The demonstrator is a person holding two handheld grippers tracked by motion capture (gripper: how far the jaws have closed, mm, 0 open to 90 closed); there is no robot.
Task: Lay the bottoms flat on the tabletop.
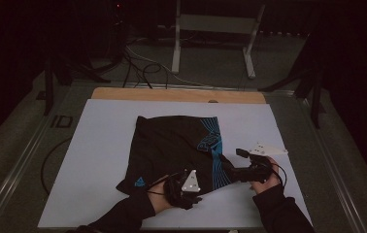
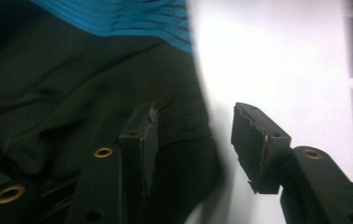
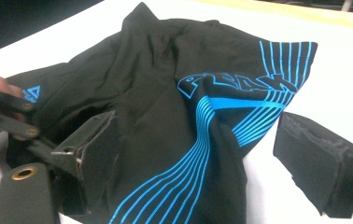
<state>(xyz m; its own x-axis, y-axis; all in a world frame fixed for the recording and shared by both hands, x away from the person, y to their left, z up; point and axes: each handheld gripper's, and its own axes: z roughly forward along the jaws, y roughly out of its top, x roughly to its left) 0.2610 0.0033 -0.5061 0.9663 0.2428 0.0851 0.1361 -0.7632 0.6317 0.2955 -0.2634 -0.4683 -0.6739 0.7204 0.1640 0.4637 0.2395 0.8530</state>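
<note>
A pair of black sports shorts (image 1: pixel 174 148) lies loosely spread near the middle of the white board (image 1: pixel 99 145) that covers the table, a little toward the person's side. The fabric is dark and rumpled, with soft folds across it. A band of thin bright-blue lines (image 3: pixel 198 158) sweeps in a curve across the right part of the cloth, and blue outlined lettering (image 3: pixel 233 86) sits above that curve. A small blue triangular logo (image 1: pixel 140 182) marks the near left corner of the garment.

The left gripper (image 1: pixel 190 194) sits at the near edge of the shorts, just right of the logo corner. In the left gripper view its jaws stand partly apart, at about a middle width. One jaw is over the black cloth and the other over the bare white board, so the edge of the garment runs into the gap between them. The pads do not press on the fabric; whether the lower pad touches it I cannot tell.

The right gripper (image 1: pixel 232 170) is at the right edge of the shorts, beside the blue stripes. In the right gripper view its jaws are spread wide, with a raised fold of the striped cloth rising between them, and neither pad bears on it.
</note>
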